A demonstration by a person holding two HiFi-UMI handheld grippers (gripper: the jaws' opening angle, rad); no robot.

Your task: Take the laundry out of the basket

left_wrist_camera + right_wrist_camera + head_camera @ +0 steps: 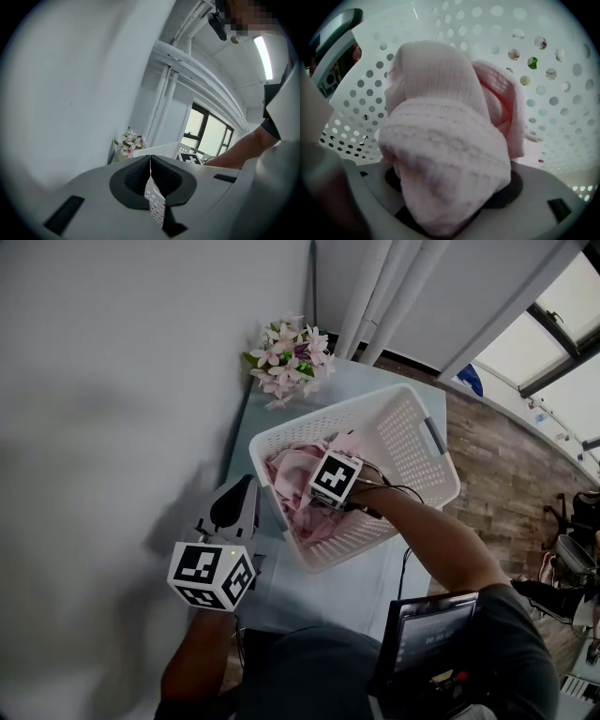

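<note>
A white perforated basket point(405, 432) stands on the pale blue table point(370, 582), tilted toward me, with pink laundry point(289, 472) heaped inside. My right gripper point(319, 507) reaches down into it under its marker cube. In the right gripper view a thick fold of the pink laundry point(440, 140) fills the space between the jaws of the right gripper point(450, 187) and hides the pads, which press on it. The basket wall point(562, 93) surrounds it. My left gripper point(244, 488) hangs just outside the basket's left wall. The left gripper point(150, 161) has its tips together.
A bunch of pink artificial flowers point(291, 357) sits at the table's far corner, also seen past the left jaws point(129, 143). A plain white wall runs along the left. The basket has a grey handle point(433, 437). Wooden floor lies to the right.
</note>
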